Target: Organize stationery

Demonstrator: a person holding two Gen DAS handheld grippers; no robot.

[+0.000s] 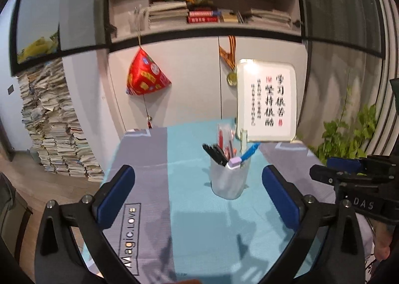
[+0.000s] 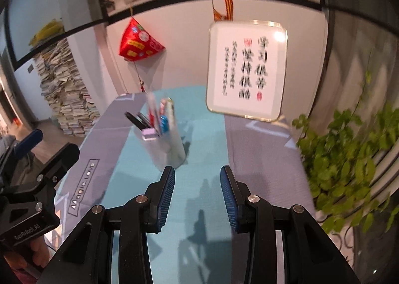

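A translucent pen cup (image 1: 229, 180) (image 2: 165, 145) stands upright on the teal strip of the tablecloth (image 1: 194, 209). It holds black pens (image 1: 215, 154), a blue pen (image 1: 250, 150), red and white pens (image 1: 224, 134) and a lilac eraser (image 1: 234, 162) (image 2: 149, 133) at its rim. My left gripper (image 1: 199, 176) is open wide and raised in front of the cup, with nothing between its blue pads. My right gripper (image 2: 197, 181) is open to a narrower gap, empty, just in front and to the right of the cup. Each gripper shows at the edge of the other's view.
A framed calligraphy plaque (image 1: 266, 102) (image 2: 247, 69) stands behind the cup at the back of the table. A leafy green plant (image 2: 349, 171) hangs by the table's right edge. A red ornament (image 1: 147, 77) hangs on the cabinet, with stacked papers (image 1: 52, 122) on the floor at left.
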